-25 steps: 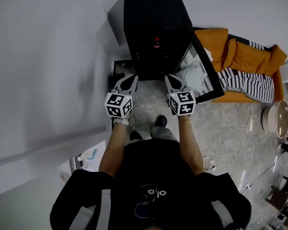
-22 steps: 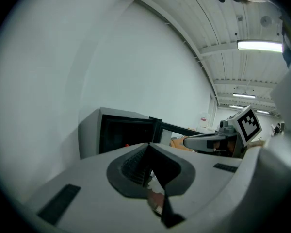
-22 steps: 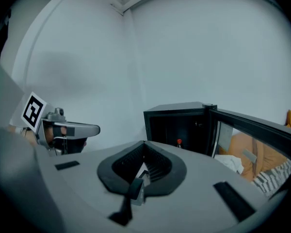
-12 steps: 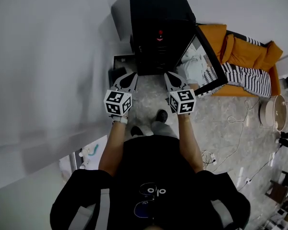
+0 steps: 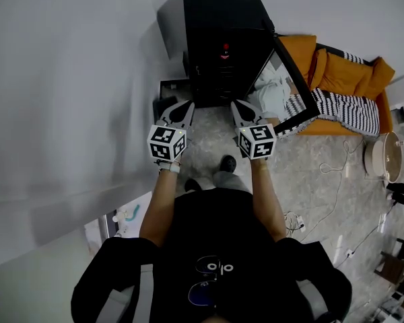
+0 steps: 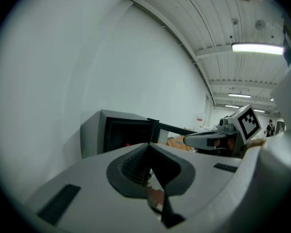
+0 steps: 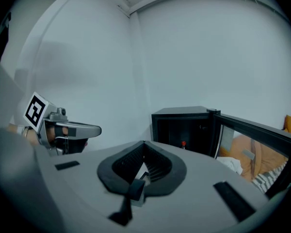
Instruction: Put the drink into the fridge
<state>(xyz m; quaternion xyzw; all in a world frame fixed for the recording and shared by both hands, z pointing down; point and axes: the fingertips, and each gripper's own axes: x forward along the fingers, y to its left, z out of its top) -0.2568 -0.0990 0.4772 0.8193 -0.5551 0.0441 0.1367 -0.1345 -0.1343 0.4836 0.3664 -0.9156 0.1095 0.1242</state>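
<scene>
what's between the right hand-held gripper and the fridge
Only speckled floor: in the head view nothing stands between the right hand-held gripper and the fridge, whose door is open.

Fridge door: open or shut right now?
Open. The fridge has its door swung out to the right, and the dark interior is exposed, with a small red-topped item visible inside.

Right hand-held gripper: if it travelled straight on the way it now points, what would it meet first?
Probably the open black fridge: the shut right hand-held gripper aims at its dark front opening. Depth is unclear, so the floor in between might come first.
</scene>
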